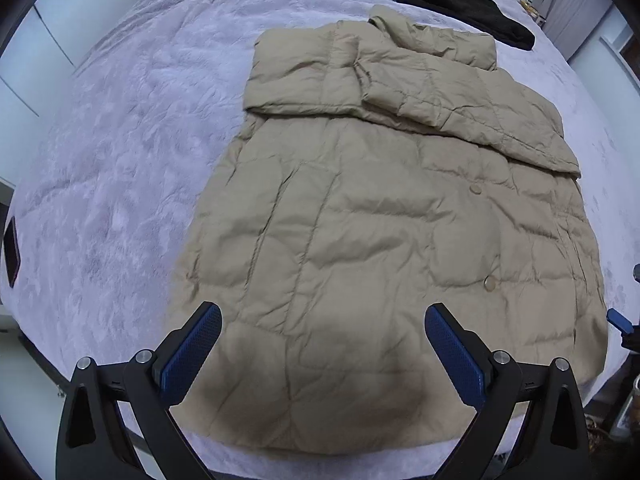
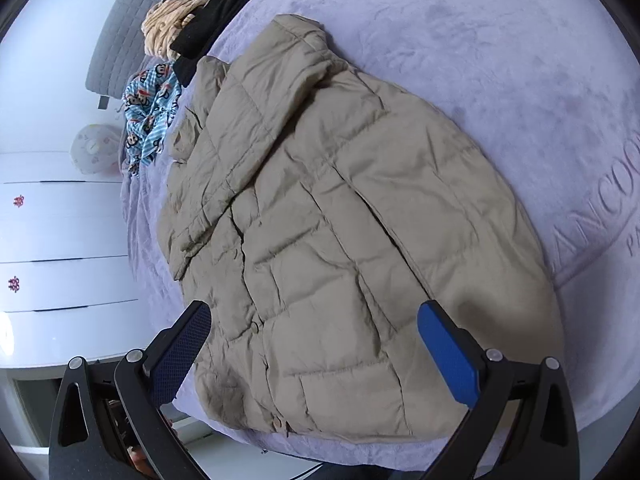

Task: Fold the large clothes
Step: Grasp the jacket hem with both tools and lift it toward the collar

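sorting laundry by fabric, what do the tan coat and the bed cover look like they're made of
Tan coat: looks like a thin woven shell, nylon or polyester, matte, with stitched puffy quilting and fine crinkles. Bed cover: seems plush fleece or velvet, with a soft, brushed nap.

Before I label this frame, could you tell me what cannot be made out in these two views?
- Jacket hem: left wrist view, the left gripper fingers and their shadow cover part of it.
- Jacket's back: both views, it lies against the bed cover.
- Embossed lettering: right wrist view, cut off by the edge.
- Black garment: right wrist view, runs out at the top.
- Right gripper: both open, holding nothing.
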`<state>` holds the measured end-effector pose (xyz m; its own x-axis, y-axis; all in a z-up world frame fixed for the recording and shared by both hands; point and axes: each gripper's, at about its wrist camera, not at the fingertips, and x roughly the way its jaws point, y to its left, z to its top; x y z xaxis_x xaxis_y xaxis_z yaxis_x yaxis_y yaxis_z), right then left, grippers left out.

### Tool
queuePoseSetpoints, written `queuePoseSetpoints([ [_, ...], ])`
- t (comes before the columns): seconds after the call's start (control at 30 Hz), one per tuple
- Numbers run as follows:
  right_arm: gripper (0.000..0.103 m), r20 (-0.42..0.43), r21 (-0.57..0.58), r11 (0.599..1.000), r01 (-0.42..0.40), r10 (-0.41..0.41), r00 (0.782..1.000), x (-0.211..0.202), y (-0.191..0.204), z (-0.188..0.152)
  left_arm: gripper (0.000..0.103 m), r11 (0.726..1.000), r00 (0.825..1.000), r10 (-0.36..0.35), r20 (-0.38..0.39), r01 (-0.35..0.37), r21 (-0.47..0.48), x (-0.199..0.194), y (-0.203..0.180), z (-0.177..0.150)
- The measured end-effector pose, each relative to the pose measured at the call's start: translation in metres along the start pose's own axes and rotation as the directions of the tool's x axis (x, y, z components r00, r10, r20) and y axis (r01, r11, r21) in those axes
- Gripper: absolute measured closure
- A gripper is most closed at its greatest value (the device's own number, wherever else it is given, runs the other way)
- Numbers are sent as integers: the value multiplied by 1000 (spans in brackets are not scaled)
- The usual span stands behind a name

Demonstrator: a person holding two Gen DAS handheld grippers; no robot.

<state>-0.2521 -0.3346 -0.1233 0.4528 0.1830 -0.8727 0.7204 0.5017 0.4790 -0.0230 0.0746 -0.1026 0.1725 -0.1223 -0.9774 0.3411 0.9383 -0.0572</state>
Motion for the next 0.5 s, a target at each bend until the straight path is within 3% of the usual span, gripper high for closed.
queuePoseSetpoints([
  [0.27,0,42,157,988,2,-9,999,-16,-33,-43,1,988,991,-114,-76,106,-109,2,64,-51],
  [0.37,0,63,162,986,26,-36,997,-28,-43,-56,1,960,965,-248,-81,233,-157,-2,82,-71],
  [0.5,2,75,208,977,38,-55,996,-39,-65,-71,1,928,933,-334,-132,300,-222,7,98,-95],
])
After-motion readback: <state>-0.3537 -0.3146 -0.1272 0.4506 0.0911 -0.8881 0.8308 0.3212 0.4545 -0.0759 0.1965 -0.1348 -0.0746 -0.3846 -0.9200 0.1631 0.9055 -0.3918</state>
